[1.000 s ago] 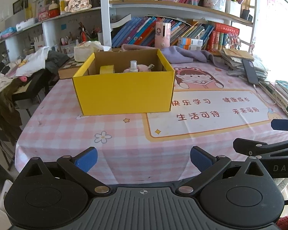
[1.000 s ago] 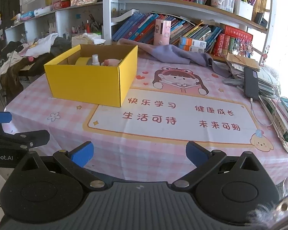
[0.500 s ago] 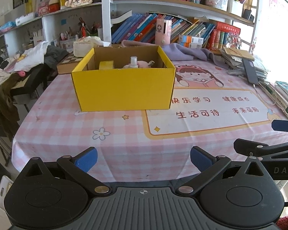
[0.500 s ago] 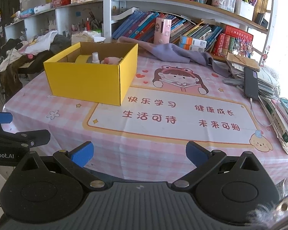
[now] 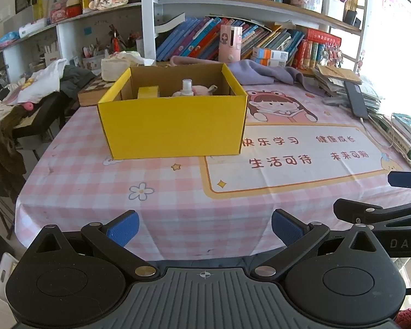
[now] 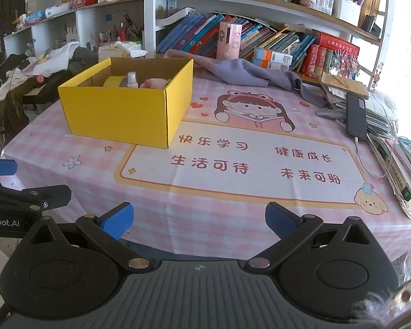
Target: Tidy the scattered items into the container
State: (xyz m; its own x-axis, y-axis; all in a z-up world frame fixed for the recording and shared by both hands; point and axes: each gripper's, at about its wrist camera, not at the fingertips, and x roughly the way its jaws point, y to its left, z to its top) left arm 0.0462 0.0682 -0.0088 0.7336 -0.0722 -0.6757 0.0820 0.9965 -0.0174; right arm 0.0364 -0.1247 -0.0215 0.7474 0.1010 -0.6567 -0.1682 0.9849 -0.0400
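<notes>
We see the left gripper (image 5: 204, 227) and right gripper (image 6: 199, 219) both spread wide and holding nothing, at the table's near edge. The yellow cardboard box (image 5: 174, 126) sits open-topped on the pink checked tablecloth (image 5: 96, 183), well ahead; inside we see a spray bottle (image 5: 187, 87), a yellow tape roll (image 5: 148, 92) and something pink (image 6: 154, 82).

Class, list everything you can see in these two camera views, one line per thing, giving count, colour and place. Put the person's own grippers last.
box: one, yellow, left half of the table
spray bottle: one, white, inside the box
tape roll: one, yellow, inside the box, left
soft item: one, pink, inside the box
tablecloth: one, pink check, covering the table
cloth: one, lilac, behind the box
phone: one, dark, right edge
books: many, mixed colours, shelf behind
left gripper: one, black with blue pads, open, empty
right gripper: one, same colours, open, empty
</notes>
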